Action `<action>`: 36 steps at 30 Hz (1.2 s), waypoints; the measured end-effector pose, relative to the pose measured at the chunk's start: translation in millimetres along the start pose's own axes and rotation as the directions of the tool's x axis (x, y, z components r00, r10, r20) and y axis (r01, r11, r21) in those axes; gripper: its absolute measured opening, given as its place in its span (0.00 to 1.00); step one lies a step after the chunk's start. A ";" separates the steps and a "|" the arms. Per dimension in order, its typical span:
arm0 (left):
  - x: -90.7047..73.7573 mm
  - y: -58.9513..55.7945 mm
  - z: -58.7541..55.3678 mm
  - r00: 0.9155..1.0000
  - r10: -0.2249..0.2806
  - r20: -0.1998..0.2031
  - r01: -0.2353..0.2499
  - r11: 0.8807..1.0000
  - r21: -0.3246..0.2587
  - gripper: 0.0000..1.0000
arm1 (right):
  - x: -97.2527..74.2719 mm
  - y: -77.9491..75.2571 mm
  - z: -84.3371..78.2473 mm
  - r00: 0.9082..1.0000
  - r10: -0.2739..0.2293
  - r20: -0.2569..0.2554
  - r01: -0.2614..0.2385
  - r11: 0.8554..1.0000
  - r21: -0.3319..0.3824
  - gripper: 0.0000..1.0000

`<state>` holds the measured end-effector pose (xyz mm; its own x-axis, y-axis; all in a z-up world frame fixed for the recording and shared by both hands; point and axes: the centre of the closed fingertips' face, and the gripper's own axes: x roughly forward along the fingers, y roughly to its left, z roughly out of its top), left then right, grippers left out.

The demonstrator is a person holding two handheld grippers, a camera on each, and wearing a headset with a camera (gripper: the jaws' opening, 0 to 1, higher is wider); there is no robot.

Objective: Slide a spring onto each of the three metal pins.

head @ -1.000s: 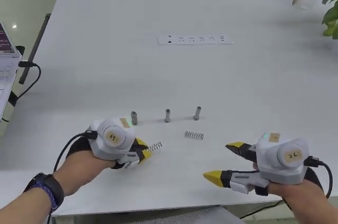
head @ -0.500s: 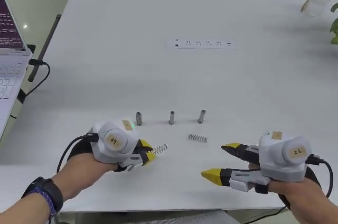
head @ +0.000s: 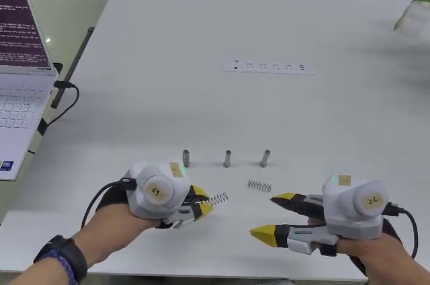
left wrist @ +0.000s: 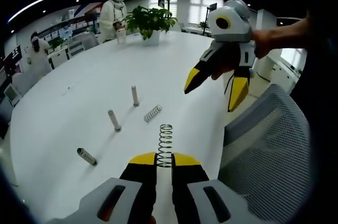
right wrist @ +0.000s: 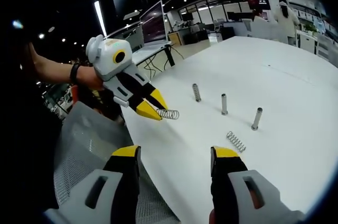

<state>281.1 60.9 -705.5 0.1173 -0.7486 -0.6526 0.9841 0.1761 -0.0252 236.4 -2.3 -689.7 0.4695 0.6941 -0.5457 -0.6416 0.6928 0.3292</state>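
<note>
Left gripper [head: 203, 202] low over the near edge of the white table [head: 201, 43], jaws clenched on one end of a spring [head: 217, 199]. The spring is a thin, bright wire coil, open-wound, and sticks straight out past the yellow tips, clear of the tabletop as far as the left gripper view shows.

Right gripper [head: 267, 215] to the right of it, well apart, jaws released and spread wide with nothing between them.

Second spring [head: 259, 185] lies flat on the table – same short silver coil – just in front of the pins and between the two grippers.

Three metal pins stand upright in a row across the table:
- left pin [head: 186, 158] looks ribbed along its length in both gripper views, like a coil round it; too small to be sure
- middle pin [head: 227, 158] smooth, bare grey shaft
- right pin [head: 265, 157] smooth and bare, nearest the loose spring

The held spring is near the left pin but short of it, not touching.

Farther back – a white power strip [head: 269, 67] mid-table; an open laptop [head: 20, 63] at the left edge.
</note>
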 end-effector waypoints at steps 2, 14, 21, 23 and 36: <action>-0.9 -2.4 3.6 1.000 -0.005 0.005 0.004 1.000 0.010 0.02 | 2.1 2.0 0.8 1.000 0.008 -0.002 -0.008 1.000 -0.004 0.51; 0.7 -21.0 17.5 0.999 -0.044 0.012 0.043 0.996 0.077 0.02 | 8.3 9.4 12.6 0.998 0.053 0.021 -0.053 0.999 -0.002 0.43; 1.4 -31.3 24.5 0.998 -0.065 0.018 0.063 0.992 0.108 0.02 | 10.8 14.7 14.9 0.996 0.082 0.026 -0.082 0.997 -0.007 0.38; 1.4 -33.6 25.7 0.997 -0.069 0.019 0.067 0.991 0.113 0.02 | 11.1 15.5 15.1 0.996 0.087 0.028 -0.087 0.996 -0.005 0.36; 3.2 -48.1 30.0 0.995 -0.101 0.019 0.096 0.984 0.153 0.02 | 12.6 23.6 14.3 0.991 0.126 0.044 -0.127 0.992 0.014 0.19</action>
<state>238.2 30.9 -683.6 0.0203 -0.7745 -0.6322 0.9996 0.0034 0.0280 235.9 25.6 -677.8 0.4110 0.7838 -0.4656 -0.6873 0.6020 0.4066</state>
